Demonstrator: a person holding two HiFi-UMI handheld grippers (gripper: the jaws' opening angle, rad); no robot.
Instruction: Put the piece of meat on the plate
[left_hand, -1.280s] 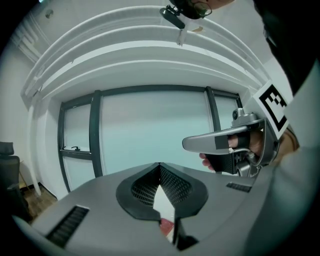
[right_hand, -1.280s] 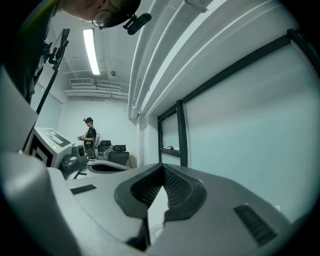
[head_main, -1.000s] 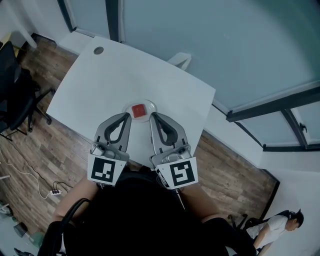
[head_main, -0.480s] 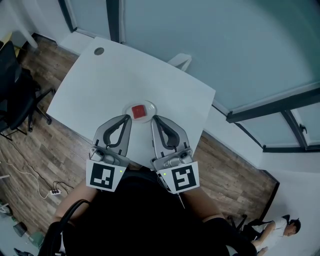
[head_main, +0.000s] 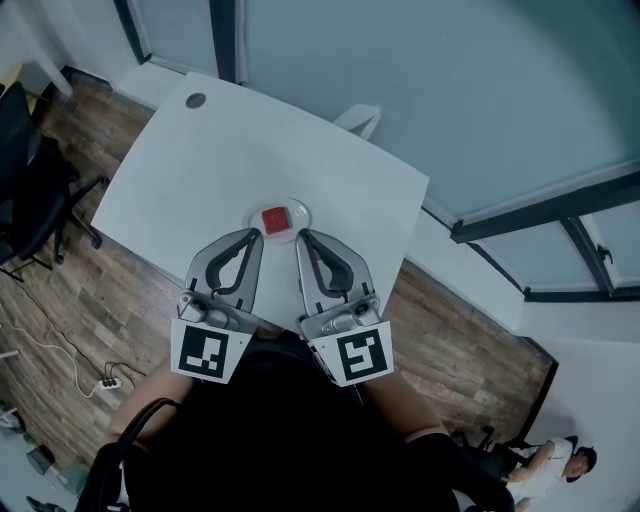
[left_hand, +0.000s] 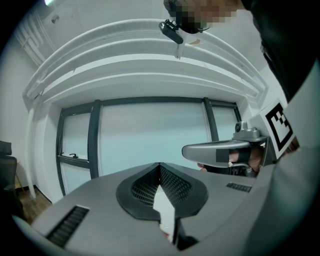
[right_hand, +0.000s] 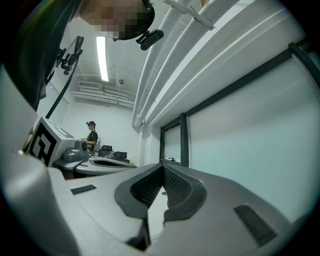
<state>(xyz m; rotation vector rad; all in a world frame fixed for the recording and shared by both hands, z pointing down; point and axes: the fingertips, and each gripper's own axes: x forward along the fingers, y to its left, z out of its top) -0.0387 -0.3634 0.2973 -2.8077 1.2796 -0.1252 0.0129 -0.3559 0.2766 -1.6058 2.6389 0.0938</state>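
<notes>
White counter (head_main: 250, 150) with rounded corners, standing on a wood plank floor (head_main: 60, 290); a frosted glass wall (head_main: 420, 80) runs along its far side. Cable hole (head_main: 195, 100) at the counter's far left corner. Black office chair (head_main: 35, 190) off the left edge. Power strip (head_main: 109, 383) with its lead on the floor, lower left. A person (head_main: 560, 462) sits at the lower right corner of the head view, well apart from the counter.

Plate (head_main: 301, 211): small, pale, close to the counter's near edge, about mid-width. Piece of meat (head_main: 275, 220): red, squarish, lying flat on the middle of the plate.

Your left tool (head_main: 254, 236): held level, tip just beside the plate's near-left rim; whether it touches the rim cannot be told. The left gripper view shows its two jaws brought together at the tip, with nothing between them.

Your right tool (head_main: 302, 238): held level, tip just beside the plate's near-right rim. The right gripper view shows its jaws pressed together, with nothing between them.

You hold the two tools side by side, tips angled slightly toward each other, with the meat just beyond and between the tips. Neither tool touches the meat
</notes>
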